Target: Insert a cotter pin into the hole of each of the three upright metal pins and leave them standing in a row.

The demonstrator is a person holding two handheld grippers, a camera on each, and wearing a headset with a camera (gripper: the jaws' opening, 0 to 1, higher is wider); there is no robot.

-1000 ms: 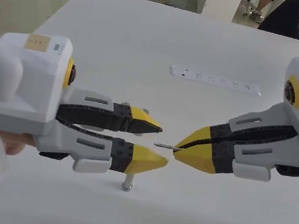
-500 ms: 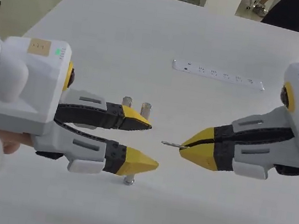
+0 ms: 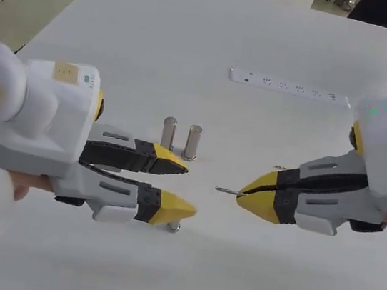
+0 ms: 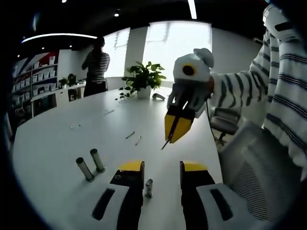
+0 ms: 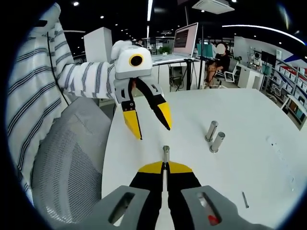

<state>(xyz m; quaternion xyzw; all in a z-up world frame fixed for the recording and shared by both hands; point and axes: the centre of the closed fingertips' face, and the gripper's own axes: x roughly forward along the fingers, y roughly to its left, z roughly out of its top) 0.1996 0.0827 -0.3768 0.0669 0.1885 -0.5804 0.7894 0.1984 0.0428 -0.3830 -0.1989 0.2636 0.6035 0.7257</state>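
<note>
Sticking from the clamped jaws of the right gripper (image 3: 242, 194) mid-frame is one cotter pin (image 3: 226, 190); the left gripper (image 3: 189, 188) gapes wide near three upright metal pins (image 3: 193, 142).

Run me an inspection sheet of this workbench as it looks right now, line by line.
Surface: white tabletop, smooth, no marks seen.
Job's things: two upright silver metal pins side by side; third metal pin standing apart, nearer the person; thin metal cotter pin held level.
Clutter: white power strip; loose cotter pins.
Grippers: left hand-held gripper open, by the third pin; right hand-held gripper shut on the cotter pin.
Cables: nothing seen.
Surroundings: potted green plant, standing person, grey mesh chair.
</note>
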